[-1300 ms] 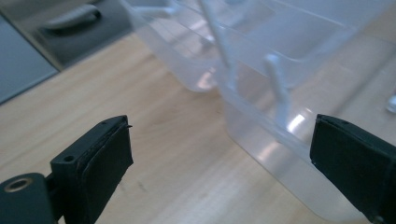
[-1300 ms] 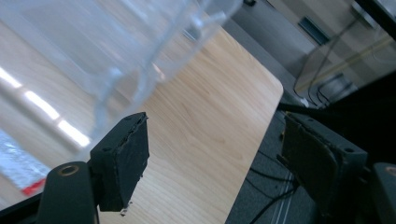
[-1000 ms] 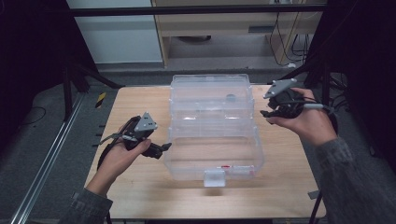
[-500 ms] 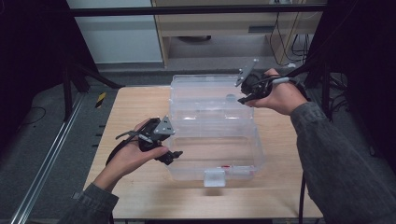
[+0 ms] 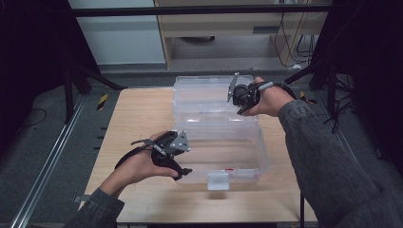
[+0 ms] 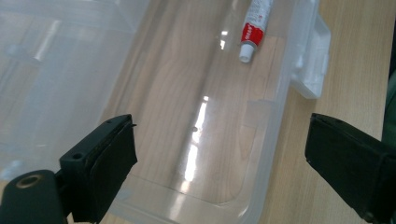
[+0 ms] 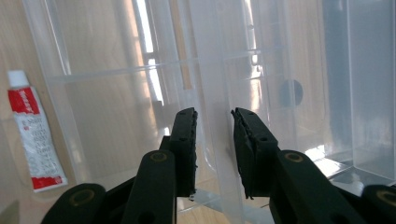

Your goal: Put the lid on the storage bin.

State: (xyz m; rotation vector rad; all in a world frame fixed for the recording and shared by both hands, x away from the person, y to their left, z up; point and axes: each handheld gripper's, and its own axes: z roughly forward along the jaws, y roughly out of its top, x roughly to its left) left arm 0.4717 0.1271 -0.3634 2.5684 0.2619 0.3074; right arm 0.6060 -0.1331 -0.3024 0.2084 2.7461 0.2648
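A clear plastic box [image 5: 263, 156] lies open on the wooden table, its lid [image 5: 204, 90] folded back on the far side. A small white and red tube [image 6: 254, 23] lies on the box floor near the front wall, and it also appears as the tube [image 7: 32, 135] through the plastic. My left gripper [image 5: 183, 156] hovers over the box's near left corner, and its jaws [image 6: 219, 172] are wide open with nothing between them. My right gripper [image 5: 236, 97] is at the lid's right part, where its jaws [image 7: 214, 140] are shut on an upright clear edge of the lid [image 7: 215, 70].
A white latch [image 5: 217, 180] juts from the box's front wall. Bare wooden tabletop [image 5: 138, 114] lies left of the box and along the front. A metal rail [image 5: 52, 156] runs beside the table's left edge, and dark stands and cables are at the right.
My right gripper has moved from right of the box in to the lid and taken hold of its edge. My left gripper has moved right, over the box's corner.
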